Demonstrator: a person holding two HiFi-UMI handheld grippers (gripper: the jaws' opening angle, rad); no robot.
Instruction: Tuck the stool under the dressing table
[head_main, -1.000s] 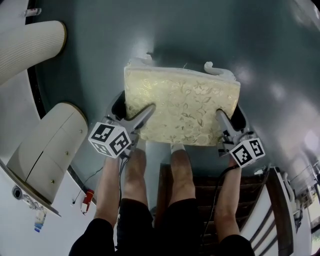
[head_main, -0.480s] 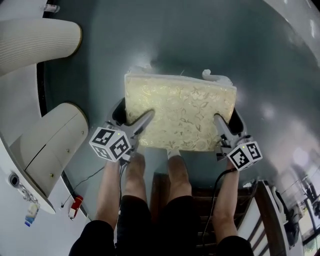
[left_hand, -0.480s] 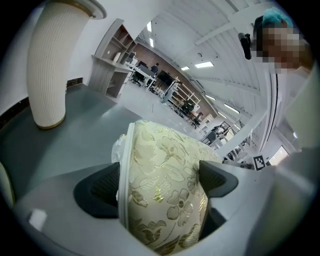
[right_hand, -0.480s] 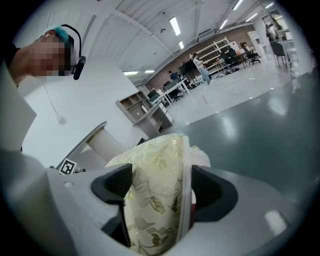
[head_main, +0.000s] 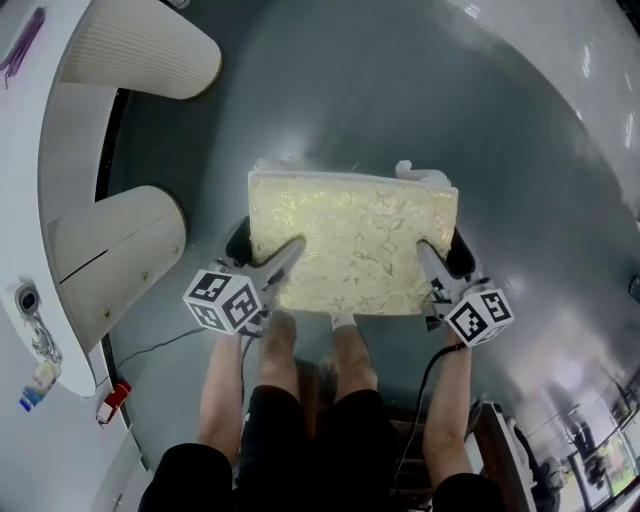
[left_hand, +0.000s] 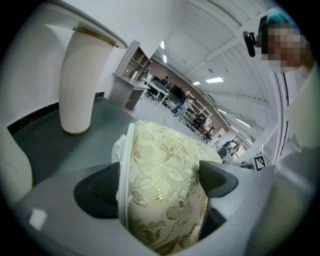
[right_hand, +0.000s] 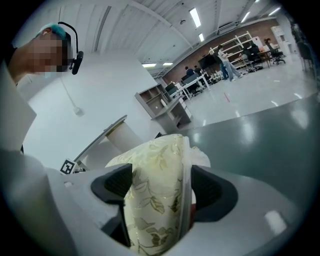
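Note:
The stool (head_main: 350, 240) has a cream cushion with a gold floral pattern and a white frame; it sits mid-frame in the head view over the grey-green floor. My left gripper (head_main: 262, 245) is shut on the cushion's left edge and my right gripper (head_main: 447, 258) on its right edge. In the left gripper view the cushion (left_hand: 160, 170) fills the gap of my left gripper (left_hand: 157, 187). The right gripper view shows the same cushion (right_hand: 155, 180) pinched in my right gripper (right_hand: 160, 187). The white dressing table (head_main: 50, 190) runs along the left, with two ribbed cream pedestals (head_main: 150, 45) (head_main: 120, 250).
The person's bare legs (head_main: 300, 370) stand just behind the stool. A thin cable (head_main: 150, 340) and a small red object (head_main: 110, 398) lie on the floor by the table's near end. Dark wooden furniture (head_main: 490, 440) shows at the bottom right. A ribbed pedestal (left_hand: 77, 85) stands ahead left.
The dressing table and its pedestals have swung further into the head view from the left; the wooden furniture has slid toward the bottom edge. Both grippers keep their hold on the stool.

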